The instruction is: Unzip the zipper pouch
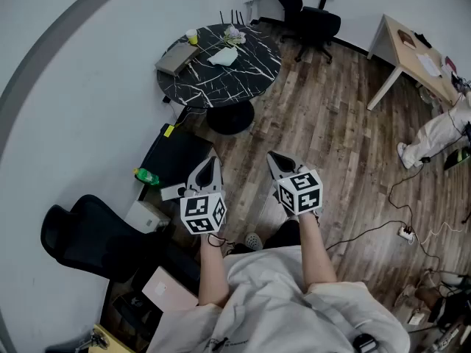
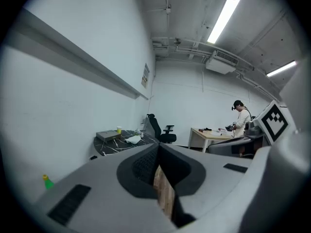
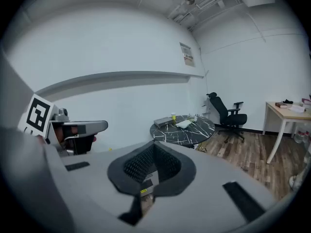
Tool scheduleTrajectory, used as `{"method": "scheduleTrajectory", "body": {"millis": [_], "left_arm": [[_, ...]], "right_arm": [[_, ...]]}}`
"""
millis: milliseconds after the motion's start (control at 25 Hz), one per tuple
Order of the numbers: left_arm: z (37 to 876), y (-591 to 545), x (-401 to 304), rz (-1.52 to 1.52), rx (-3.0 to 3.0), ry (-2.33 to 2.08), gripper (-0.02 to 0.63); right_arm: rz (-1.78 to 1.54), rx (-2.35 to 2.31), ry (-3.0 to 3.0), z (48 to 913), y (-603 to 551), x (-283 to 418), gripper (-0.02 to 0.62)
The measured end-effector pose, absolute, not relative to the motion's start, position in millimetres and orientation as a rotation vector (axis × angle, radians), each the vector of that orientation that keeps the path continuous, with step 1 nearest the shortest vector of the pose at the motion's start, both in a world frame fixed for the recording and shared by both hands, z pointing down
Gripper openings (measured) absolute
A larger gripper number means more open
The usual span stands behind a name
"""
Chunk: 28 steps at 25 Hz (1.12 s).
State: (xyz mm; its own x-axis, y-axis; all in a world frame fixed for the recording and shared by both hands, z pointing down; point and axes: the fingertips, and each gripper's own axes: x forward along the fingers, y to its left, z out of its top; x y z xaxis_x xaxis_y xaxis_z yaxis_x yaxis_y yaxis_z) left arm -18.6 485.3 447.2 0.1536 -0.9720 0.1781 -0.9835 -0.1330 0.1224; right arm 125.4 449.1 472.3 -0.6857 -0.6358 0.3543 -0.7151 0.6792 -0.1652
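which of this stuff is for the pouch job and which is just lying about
For the job: left hand-held gripper, right hand-held gripper (both shut, empty); white pouch-like item, probably the zipper pouch, on the marble table.
Lying about: grey box, yellow cup, green bottle, office chair, wooden desk.

We can read no words or numbers; the wall notice (image 3: 186,55) at one o'clock is too small, and the marker cubes (image 1: 202,214) show only black-and-white squares

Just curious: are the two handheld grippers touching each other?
Apart. The head view shows bare wooden floor between the left gripper and the right gripper.
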Motion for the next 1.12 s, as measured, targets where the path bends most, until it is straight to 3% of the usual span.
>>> {"method": "scheduleTrajectory", "body": {"millis": [640, 720, 760, 840, 1120], "left_arm": [[464.0, 477.2, -7.2, 0.134, 2.210, -1.877, 0.025], [467.5, 471.2, -4.7, 0.126, 2.192, -1.876, 0.034], [470.2, 467.0, -2.3, 0.132, 2.189, -1.863, 0.070], [475.1, 456.9, 3.2, 0.159, 2.195, -1.836, 0.147], [475.3, 407.5, 1.1, 0.112, 2.149, -1.849, 0.176]], "right_arm": [[0.461, 1.171, -2.573, 481.1, 438.3, 147.1, 0.008], [0.468, 1.174, -2.568, 484.6, 434.6, 153.1, 0.009], [0.492, 1.155, -2.588, 486.3, 433.6, 154.4, 0.015], [0.584, 1.096, -2.654, 488.8, 430.2, 154.6, 0.091], [0.637, 1.058, -2.729, 480.8, 382.5, 166.5, 0.177]]}}
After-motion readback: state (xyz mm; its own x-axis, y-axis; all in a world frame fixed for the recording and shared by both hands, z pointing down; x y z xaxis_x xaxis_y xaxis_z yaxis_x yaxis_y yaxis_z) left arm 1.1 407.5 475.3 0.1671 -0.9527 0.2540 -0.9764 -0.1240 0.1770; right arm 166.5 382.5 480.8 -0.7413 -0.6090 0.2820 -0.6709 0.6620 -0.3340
